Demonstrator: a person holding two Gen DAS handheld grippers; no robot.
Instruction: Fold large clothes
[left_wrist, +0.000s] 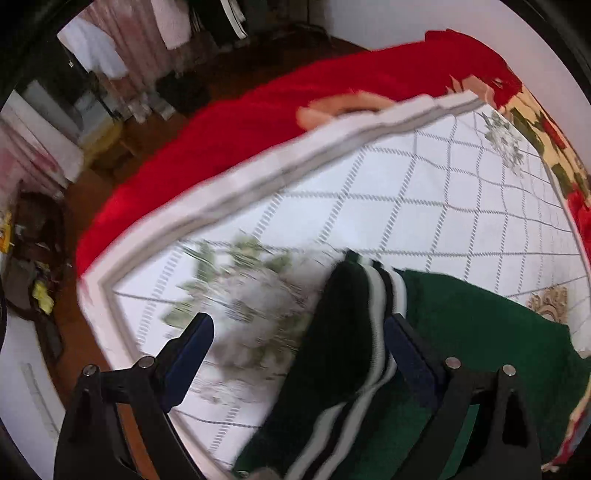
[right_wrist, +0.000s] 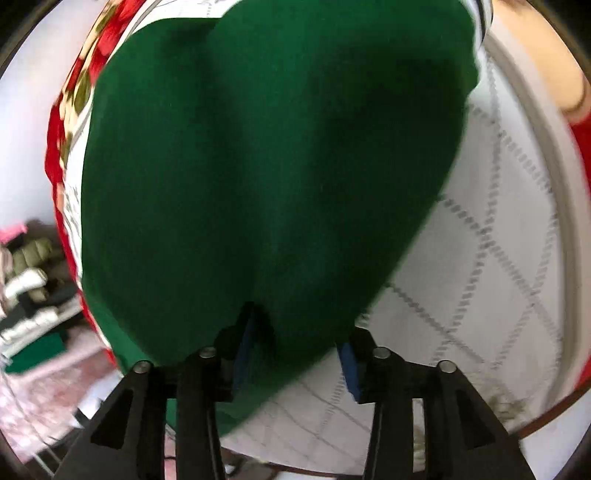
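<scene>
1. The left gripper (left_wrist: 299, 354) is pointed steeply down over the bed, with its jaws spread wide. Nothing is clamped: the left blue pad (left_wrist: 188, 354) is seen over bare quilt, and the right one is set against the striped edge of the garment without any pinch being made.

2. Between those jaws a raised fold of the green garment (left_wrist: 480, 332) is seen, its dark cuff with white stripes (left_wrist: 373, 314) standing up in a ridge. It is judged that the gripper is placed here so that this trim can be taken or let go.

3. The right gripper (right_wrist: 295, 354) is also aimed downward, with its jaws roughly half open. A hanging point of green cloth (right_wrist: 273, 184) lies between them. One pad is buried in a crease of the fabric, the other is at the cloth's edge, and no firm pinch can be made out.

4. The garment is spread across the white quilt with a grey diamond grid (left_wrist: 424, 192), its body bulging towards the right camera. Most of it is laid flat on the bed so that it can be folded.

5. Beyond the quilt's padded border (left_wrist: 229, 192), a red cover (left_wrist: 258, 122) is draped over the bed's side. A hand (left_wrist: 332, 107) is glimpsed at that edge, blurred.

6. Folding is judged to be under way, not finished.
</scene>
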